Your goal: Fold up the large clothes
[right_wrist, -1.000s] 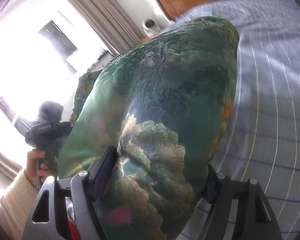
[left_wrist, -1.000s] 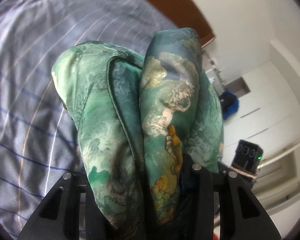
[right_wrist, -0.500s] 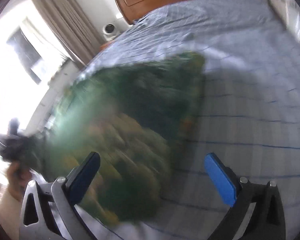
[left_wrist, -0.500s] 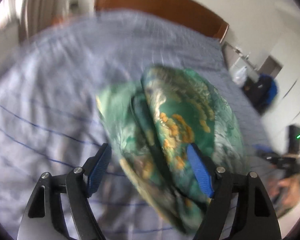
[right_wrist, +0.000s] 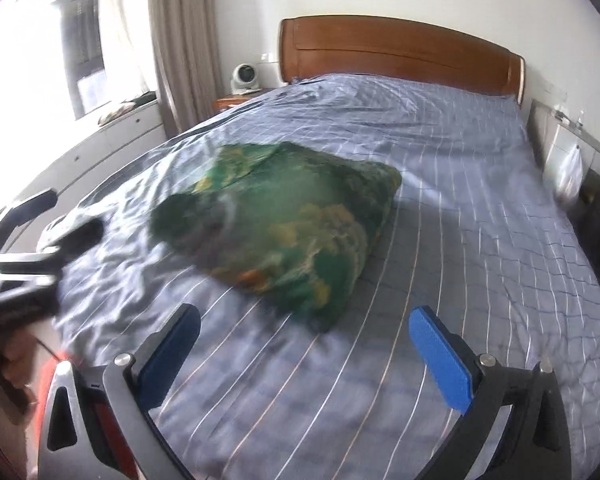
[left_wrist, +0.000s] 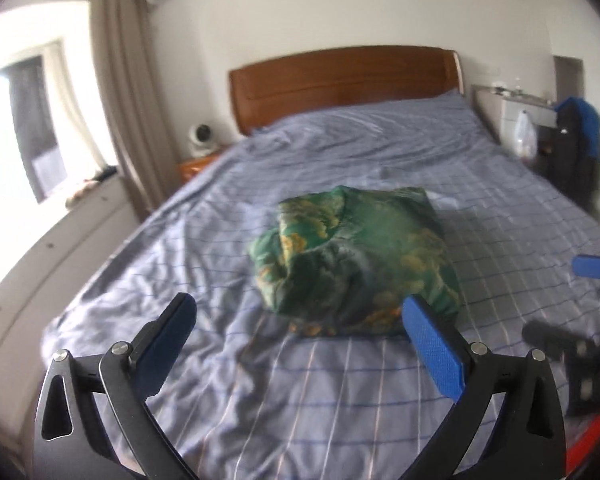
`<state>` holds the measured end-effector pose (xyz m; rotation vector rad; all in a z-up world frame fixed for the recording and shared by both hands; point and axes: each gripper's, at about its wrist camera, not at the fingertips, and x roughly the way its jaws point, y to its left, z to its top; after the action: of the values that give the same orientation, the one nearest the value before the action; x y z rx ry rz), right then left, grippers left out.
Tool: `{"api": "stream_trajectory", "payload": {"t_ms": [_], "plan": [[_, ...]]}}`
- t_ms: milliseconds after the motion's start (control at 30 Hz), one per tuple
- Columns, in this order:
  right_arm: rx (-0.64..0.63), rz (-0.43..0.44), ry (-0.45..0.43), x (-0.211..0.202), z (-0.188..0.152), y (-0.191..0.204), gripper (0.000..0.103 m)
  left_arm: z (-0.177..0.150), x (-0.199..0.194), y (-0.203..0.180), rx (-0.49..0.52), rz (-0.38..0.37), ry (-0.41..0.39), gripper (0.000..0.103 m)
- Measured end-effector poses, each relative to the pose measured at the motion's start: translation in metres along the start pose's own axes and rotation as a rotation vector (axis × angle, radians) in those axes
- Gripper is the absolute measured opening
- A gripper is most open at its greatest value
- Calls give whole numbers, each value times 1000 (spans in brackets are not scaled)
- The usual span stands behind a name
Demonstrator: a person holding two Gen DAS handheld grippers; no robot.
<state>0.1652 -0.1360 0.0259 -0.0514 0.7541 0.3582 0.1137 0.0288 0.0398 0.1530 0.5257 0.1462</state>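
Standing wide apart, the jaws of the left gripper hold nothing; only the striped sheet shows between its blue pads. They have just been opening. A second ago they were pinched on the green cloth, which filled that view. Half a second ago the cloth was already slipping out between them.

The right gripper has let go too. Its jaws have just been opening, and nothing sits between its pads. A second ago the cloth was bunched in them.

The cloth is on the bed now, past both grippers and touching neither. It rests in a puffy folded heap on the sheet, near the middle of the bed. From the left view its rumpled, rolled side faces near and left. From the right view one corner points to the right.

Each gripper shows in the other's view. The right one is a dark blur at the near right edge of the left view, with a blue pad above it. The left one is a dark blur at the left edge of the right view, with part of a hand under it.

Farther off, the sheet is wrinkled up to the brown headboard. A small white fan stands far left of the headboard. A curtain and a bright window are on the left. A dark and blue thing is far right; I cannot tell what it is.
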Motion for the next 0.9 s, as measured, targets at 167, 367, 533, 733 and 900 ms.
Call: {"api": "stream_trajectory", "payload": {"t_ms": [167, 367, 533, 733, 900], "plan": [[-67, -28, 9, -31, -22, 21, 103, -13, -24, -3, -7, -16, 58, 103], [-36, -77, -24, -56, -29, 15, 103, -20, -37, -5, -32, -37, 133, 103], [-26, -83, -42, -69, -29, 16, 103, -25, -39, -6, -45, -44, 161, 103], [-19, -88, -38, -76, -32, 22, 103, -26, -49, 1, -76, -54, 186, 103], [-27, -61, -14, -88, -34, 29, 103, -25, -69, 7, -72, -73, 199, 103]]}}
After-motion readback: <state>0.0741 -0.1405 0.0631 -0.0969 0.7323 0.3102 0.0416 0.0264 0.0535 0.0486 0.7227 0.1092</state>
